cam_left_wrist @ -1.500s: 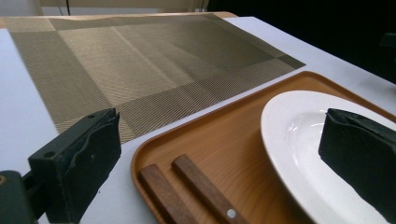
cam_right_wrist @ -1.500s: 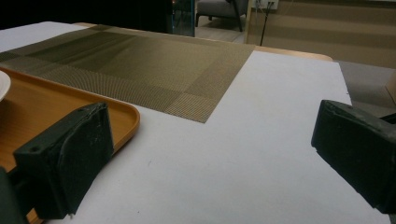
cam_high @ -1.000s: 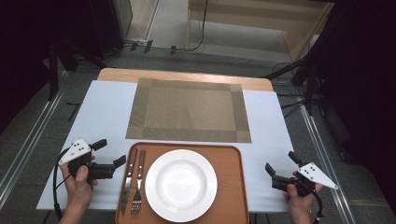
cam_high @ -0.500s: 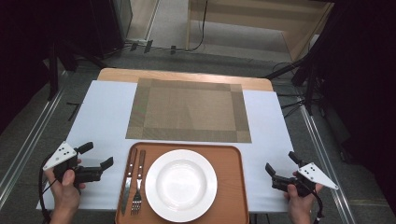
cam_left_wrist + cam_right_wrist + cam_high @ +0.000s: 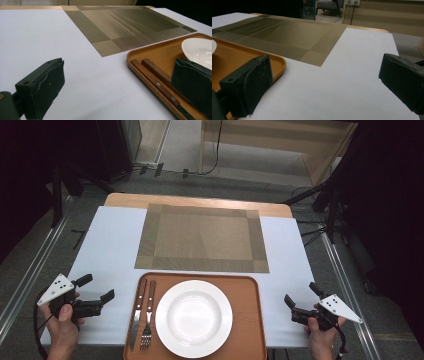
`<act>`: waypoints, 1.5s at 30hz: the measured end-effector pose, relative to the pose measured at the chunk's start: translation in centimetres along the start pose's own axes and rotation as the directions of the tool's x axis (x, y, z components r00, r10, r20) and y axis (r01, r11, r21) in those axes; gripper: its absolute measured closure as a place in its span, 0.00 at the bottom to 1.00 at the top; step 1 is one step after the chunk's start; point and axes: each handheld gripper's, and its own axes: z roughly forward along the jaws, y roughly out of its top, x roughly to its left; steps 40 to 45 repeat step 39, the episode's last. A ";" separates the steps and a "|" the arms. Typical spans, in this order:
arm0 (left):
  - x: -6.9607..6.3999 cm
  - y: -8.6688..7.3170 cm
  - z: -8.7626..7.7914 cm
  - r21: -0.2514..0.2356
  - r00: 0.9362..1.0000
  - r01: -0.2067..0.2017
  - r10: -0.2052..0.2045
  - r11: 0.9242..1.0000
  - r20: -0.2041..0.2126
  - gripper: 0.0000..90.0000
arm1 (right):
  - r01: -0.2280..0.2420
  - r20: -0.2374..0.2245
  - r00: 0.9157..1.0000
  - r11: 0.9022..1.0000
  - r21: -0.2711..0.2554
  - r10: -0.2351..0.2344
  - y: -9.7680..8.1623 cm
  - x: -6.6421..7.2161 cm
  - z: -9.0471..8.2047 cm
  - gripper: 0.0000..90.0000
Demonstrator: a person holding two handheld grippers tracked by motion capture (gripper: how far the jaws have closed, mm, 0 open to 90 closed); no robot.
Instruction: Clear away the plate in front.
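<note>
Left gripper (image 5: 97,288) and right gripper (image 5: 299,296), jaws spread and empty, flank the tray (image 5: 250,330); a careless reach could knock the knife (image 5: 136,315) against the plate (image 5: 194,318).

We find no writing, label, brand or number that can be read. Nothing on the table bears any sign.
</note>
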 end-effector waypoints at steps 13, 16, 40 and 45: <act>1.1 -0.3 -1.1 0.007 0.998 -0.027 0.028 1.000 -0.049 0.00 | -0.015 -0.002 1.000 1.000 -0.007 0.015 0.0 -0.2 -0.1 0.00; 1.3 -0.5 -1.2 -0.002 0.998 -0.022 0.022 1.000 -0.053 0.00 | -0.015 -0.003 1.000 1.000 -0.009 0.014 0.0 -0.2 -0.1 0.00; 1.0 -0.9 -0.7 -0.015 0.999 -0.034 0.034 0.999 -0.041 0.00 | -0.033 -0.006 0.999 0.999 -0.019 0.033 -0.1 -0.6 -0.2 0.00; 1.0 -0.9 -0.7 -0.015 0.999 -0.034 0.034 0.999 -0.041 0.00 | -0.033 -0.006 0.999 0.999 -0.019 0.033 -0.1 -0.6 -0.2 0.00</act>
